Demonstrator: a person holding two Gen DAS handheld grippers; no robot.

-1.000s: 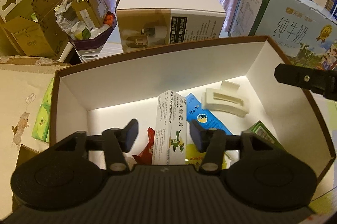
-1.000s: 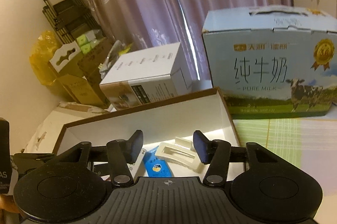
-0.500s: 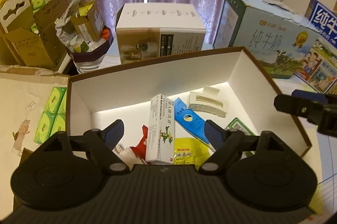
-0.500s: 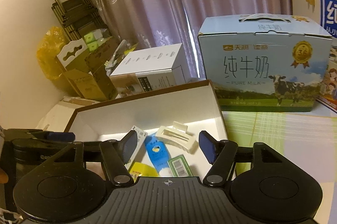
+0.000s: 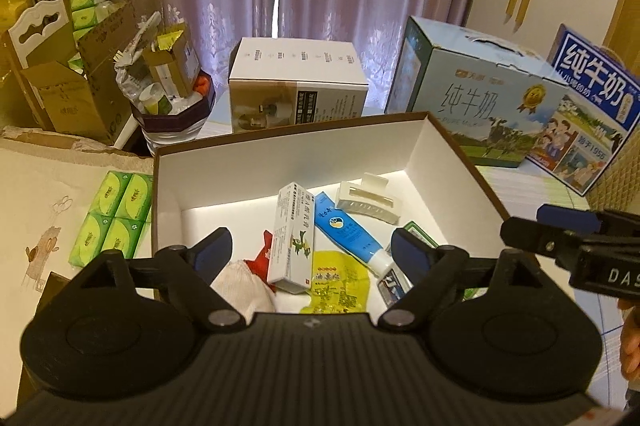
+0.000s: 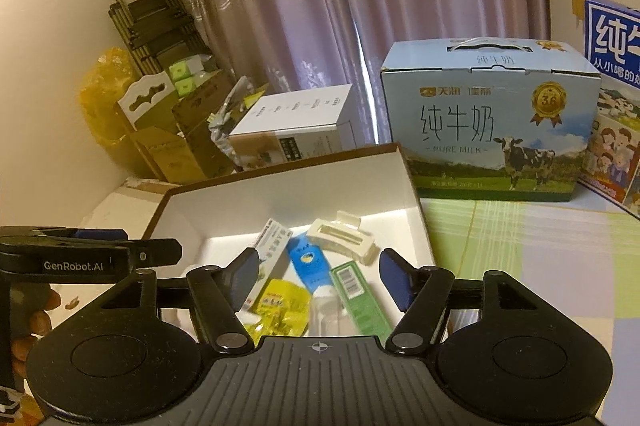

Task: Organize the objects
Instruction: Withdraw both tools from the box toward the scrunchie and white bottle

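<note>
The fingers (image 5: 214, 252) of the left gripper (image 5: 310, 250) stand wide apart and are opening, with nothing pressed between the pads; the contents of the box show through the gap below them. The fingers (image 6: 394, 276) of the right gripper (image 6: 320, 276) stand moderately apart and grip nothing. Both grippers hang over the near edge of the open box (image 5: 280, 149), a shallow carton with brown outer walls and a white interior. Inside the box, the white medicine carton (image 5: 292, 240) lies lengthwise near the centre. The blue tube (image 5: 346, 230) lies just right of the carton, angled toward the near right corner. The white hair clip (image 5: 366, 199) lies behind the tube, toward the far wall. The yellow sachet (image 5: 334, 284) lies in front of the carton, near the front wall. The red packet (image 5: 260, 258) and the white cloth pouch (image 5: 242, 286) lie left of the carton. The green slim box (image 6: 360, 296) lies against the right wall. Outside the box, the green tissue packs (image 5: 116, 216) lie just beside its left wall. The milk carton (image 6: 484, 121) stands behind the far right corner.
</note>
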